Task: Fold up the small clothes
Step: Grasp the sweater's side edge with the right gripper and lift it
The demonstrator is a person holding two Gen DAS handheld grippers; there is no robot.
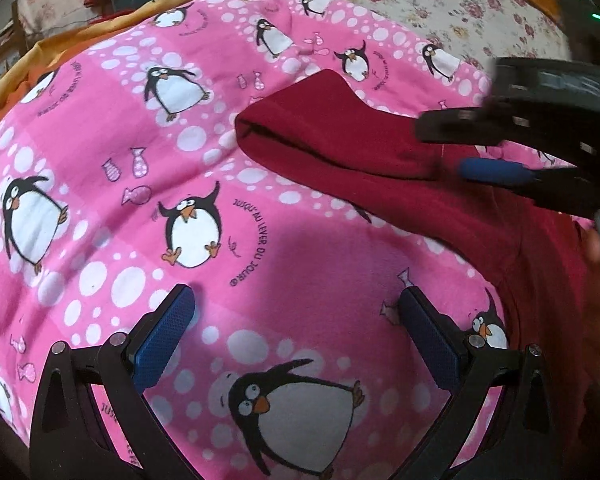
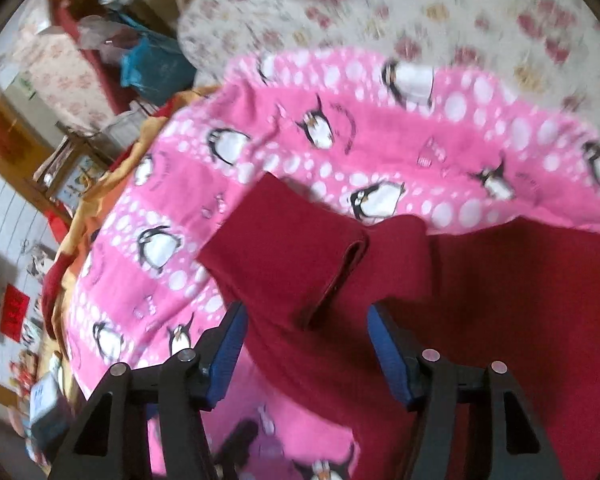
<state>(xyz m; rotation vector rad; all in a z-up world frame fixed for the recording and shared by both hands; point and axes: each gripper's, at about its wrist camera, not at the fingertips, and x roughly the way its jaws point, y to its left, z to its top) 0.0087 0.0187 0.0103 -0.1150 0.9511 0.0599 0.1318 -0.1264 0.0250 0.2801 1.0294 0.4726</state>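
Pink fleece blanket [image 1: 112, 168] printed with penguins, white dots and fish covers most of both views, spread over a floral bedsheet [image 1: 440, 4], with an orange cloth [image 1: 60, 44] showing at its left edge. On the blanket lies the dark red garment [image 2: 500, 300], its sleeve [image 2: 284, 248] folded across towards the body, cuff opening visible. My left gripper [image 1: 298, 334] hovers over bare blanket beside the garment, blue pads wide apart, holding nothing. My right gripper [image 2: 306, 350] sits over the sleeve with its fingers spread, gripping nothing; the left wrist view shows it blurred above the sleeve.
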